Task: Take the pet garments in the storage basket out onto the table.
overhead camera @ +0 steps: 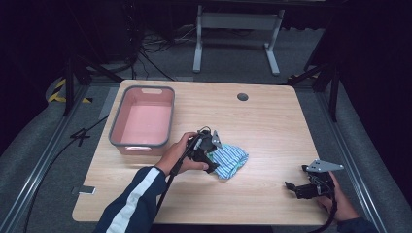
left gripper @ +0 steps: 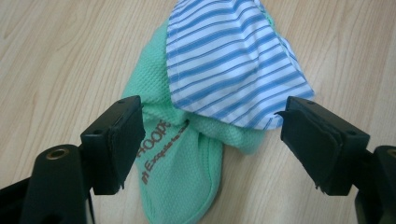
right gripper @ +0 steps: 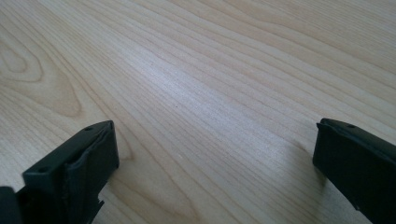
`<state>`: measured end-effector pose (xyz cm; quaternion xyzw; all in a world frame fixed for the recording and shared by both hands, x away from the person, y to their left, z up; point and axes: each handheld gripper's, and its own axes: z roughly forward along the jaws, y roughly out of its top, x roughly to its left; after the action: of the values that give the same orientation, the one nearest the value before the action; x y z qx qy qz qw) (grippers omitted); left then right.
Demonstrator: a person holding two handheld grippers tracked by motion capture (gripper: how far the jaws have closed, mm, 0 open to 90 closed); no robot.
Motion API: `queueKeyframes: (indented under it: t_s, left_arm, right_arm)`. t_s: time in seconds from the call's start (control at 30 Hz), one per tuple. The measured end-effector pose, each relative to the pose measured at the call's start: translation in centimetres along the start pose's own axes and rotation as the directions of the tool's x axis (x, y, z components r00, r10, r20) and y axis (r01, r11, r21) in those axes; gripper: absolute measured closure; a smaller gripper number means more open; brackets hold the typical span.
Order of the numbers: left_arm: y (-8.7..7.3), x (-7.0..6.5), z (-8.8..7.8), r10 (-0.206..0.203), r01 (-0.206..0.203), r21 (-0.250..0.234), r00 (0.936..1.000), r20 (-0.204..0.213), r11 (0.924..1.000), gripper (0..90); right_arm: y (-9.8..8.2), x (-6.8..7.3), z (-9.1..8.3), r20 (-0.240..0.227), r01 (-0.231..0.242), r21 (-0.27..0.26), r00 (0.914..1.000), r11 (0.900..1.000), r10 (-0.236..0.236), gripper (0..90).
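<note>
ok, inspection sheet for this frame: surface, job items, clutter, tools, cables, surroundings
Surface: light wood table, grommet hole near far edge.
Job's things: bundled cloths, a blue-striped cloth over a green mesh cloth; pink bin with grey rim, inside looks bare.
Clutter: nothing seen.
Tools: left tool open, jaws either side of the bundle, not closed on it; right tool open over bare wood.
Cables: one trails from each tool; more on the floor beyond.
Surroundings: grey carpet, white stand legs, hazard tape, dark backdrop.
</note>
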<state>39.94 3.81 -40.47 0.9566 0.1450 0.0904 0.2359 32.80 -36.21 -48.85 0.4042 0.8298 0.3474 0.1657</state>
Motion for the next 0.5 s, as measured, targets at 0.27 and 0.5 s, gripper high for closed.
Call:
queueKeyframes:
  t_s: [0.27, 0.5]
  left_arm:
    - [-1.1, -0.4, -1.0, 0.019, -0.019, 0.012, 0.9998, -0.010, 0.9997, 21.9]
    - [-2.3, -1.0, -1.5, 0.031, -0.030, 0.030, 0.9992, -0.025, 0.9991, 22.7]
  right_arm:
    - [0.0, 0.0, 0.0, 0.001, 0.001, 0.000, 1.0000, 1.000, -0.001, 0.6]
    - [0.0, 0.0, 0.0, 0.001, 0.001, 0.000, 1.0000, 1.000, -0.001, 0.6]
